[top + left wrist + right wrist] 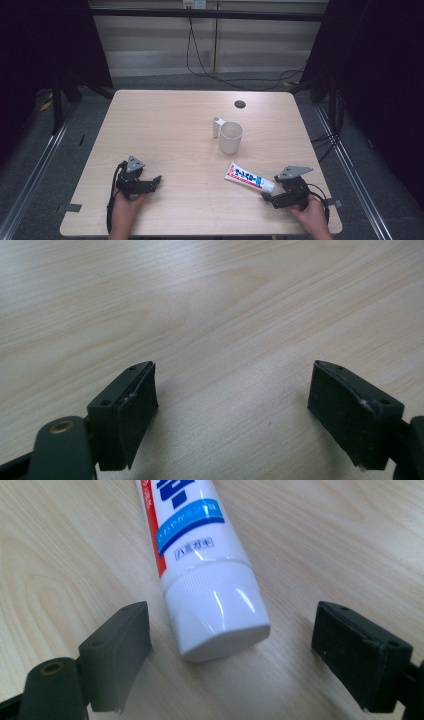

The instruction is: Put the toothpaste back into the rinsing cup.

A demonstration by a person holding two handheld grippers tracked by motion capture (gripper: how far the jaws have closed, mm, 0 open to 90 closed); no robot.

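Closing from here could go wrong in a couple of ways. The right gripper (230, 650) has its jaws spread wide with the cap (217, 612) of the tube (187, 527) lying between them, neither pad touching it. The cap is smooth, glossy white plastic, ribbed at its collar and flat at its end. It sits nearer one pad than the other, so I judge that pad would meet it first and could shove or roll the tube sideways on the slick wooden table (170, 125) rather than pinch it. A grip taken only on the hard, tapering cap might also let the tube slip out or droop once lifted, since the soft printed body hangs well beyond the jaws.

The left gripper (232, 405) is likewise spread, with nothing but pale wood grain between its matte black pads. It rests near the table's front left, well apart from the tube.

The tube lies flat at the front right, cap toward the right gripper (270, 192). Its crimped end points toward the cup (230, 137), a plain white, cylindrical thing with a handle, standing upright near the table's middle.
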